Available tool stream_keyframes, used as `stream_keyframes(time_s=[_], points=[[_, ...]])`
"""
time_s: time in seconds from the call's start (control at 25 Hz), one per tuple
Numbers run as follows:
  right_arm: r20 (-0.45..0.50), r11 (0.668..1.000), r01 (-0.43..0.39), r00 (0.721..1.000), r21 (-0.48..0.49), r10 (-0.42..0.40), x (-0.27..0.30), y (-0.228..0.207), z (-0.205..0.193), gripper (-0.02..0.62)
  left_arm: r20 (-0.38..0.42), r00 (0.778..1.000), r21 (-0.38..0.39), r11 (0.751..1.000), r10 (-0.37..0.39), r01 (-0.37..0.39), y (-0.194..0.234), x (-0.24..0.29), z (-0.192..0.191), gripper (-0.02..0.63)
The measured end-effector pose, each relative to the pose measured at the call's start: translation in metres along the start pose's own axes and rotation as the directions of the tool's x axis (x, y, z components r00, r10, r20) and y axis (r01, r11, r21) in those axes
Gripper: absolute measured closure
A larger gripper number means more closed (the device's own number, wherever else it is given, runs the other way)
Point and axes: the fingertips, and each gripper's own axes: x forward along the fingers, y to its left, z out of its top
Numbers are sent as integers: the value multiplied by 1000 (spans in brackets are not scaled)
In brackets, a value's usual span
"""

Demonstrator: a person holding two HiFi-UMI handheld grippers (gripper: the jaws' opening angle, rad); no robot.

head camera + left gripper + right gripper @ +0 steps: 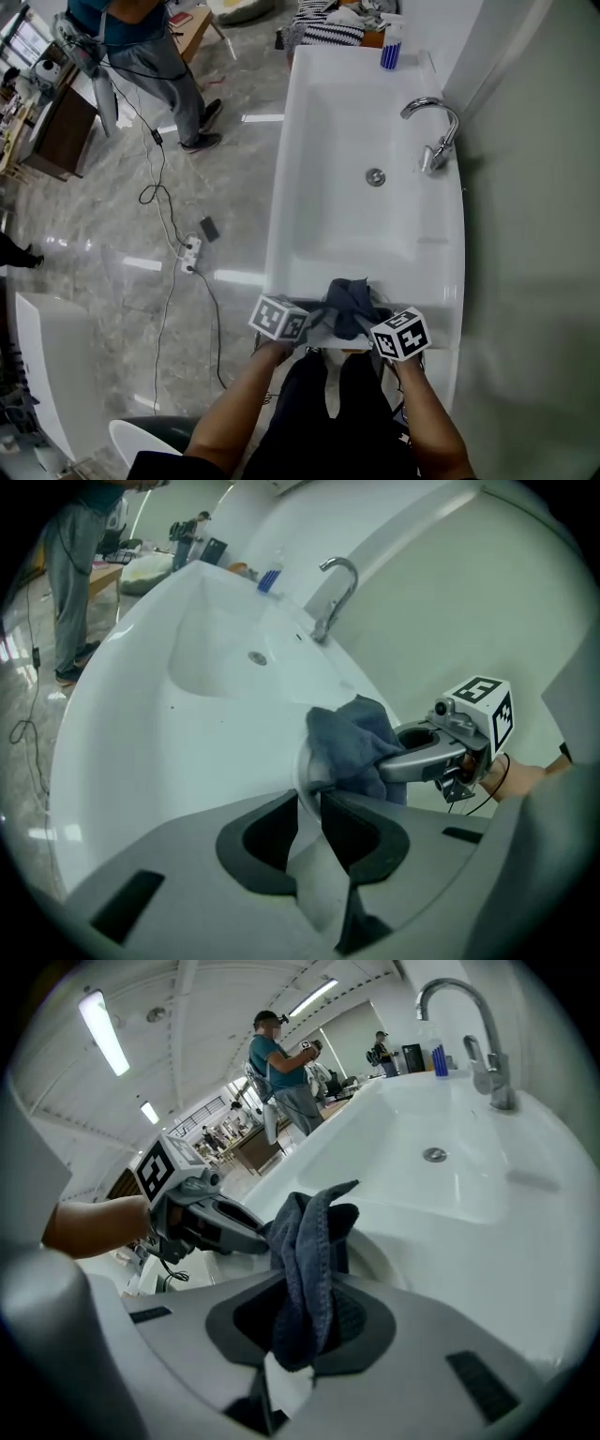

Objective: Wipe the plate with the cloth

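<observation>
Left fingers (270, 834) clamped on the plate (302, 778): its thin white rim sits edge-on between the pads. Right fingers (370, 1321) closed on the cloth (309, 1241), a dark blue-grey rag bunched between the pads with a fold sticking up past them.

Left gripper (309, 803) and right gripper (300, 1307) face each other, tips nearly meeting, both angled down. Cloth is pressed against the plate's face near the top rim and covers part of it. Head view puts plate and cloth at the near end of the white sink (309, 187), right above its edge; can't tell whether the plate touches the sink.

Further up the basin: drain (375, 176), chrome faucet (436, 131) on the right side, blue bottle (390, 56) at the far end. A person (159, 56) stands on the marble floor to the left, with a power strip (190, 255) and cable trailing beside the sink.
</observation>
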Motion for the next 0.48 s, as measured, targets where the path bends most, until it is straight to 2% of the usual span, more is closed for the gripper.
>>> stream_keyframes(time_s=[0.32,0.4,0.48], points=[[56,983,143,987,113,-150,-82,-61,-29,537,-5,1000,-2,1000,-5,5,-1,-1,1,532],[95,984,134,985,119,-145,-93,-56,-21,537,-5,1000,-1,1000,-4,4,-2,-1,1,532],[146,991,94,984,95,-107,-95,-39,-2,537,-2,1000,-1,1000,-7,7,-2,0,3,532]])
